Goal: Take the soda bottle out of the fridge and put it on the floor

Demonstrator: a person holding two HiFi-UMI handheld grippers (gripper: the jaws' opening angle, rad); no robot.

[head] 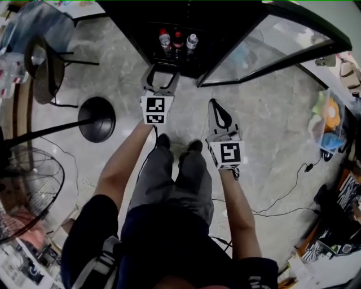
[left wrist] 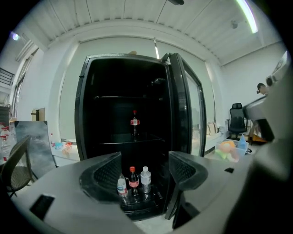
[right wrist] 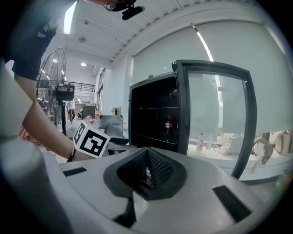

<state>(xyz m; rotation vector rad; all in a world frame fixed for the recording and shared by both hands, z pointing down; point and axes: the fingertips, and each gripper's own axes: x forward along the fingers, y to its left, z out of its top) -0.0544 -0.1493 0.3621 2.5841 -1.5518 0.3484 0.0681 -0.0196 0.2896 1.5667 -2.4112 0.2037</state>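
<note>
Left gripper (head: 163, 70) gapes wide and empty; right gripper (head: 212, 103) is pinched closed on nothing. Soda bottle (head: 177, 40) stands on the fridge's (head: 132, 17) bottom shelf between two other bottles, so grasp, lift-out and floor (head: 271, 124) placement all remain, I reckon. Left arm stretched toward it, right held back.

Bright overhead strip lights (left wrist: 245, 16); fridge (left wrist: 123, 119) dark inside; pale sheen on floor (head: 271, 113); heavy fisheye vignette at edges.
</note>
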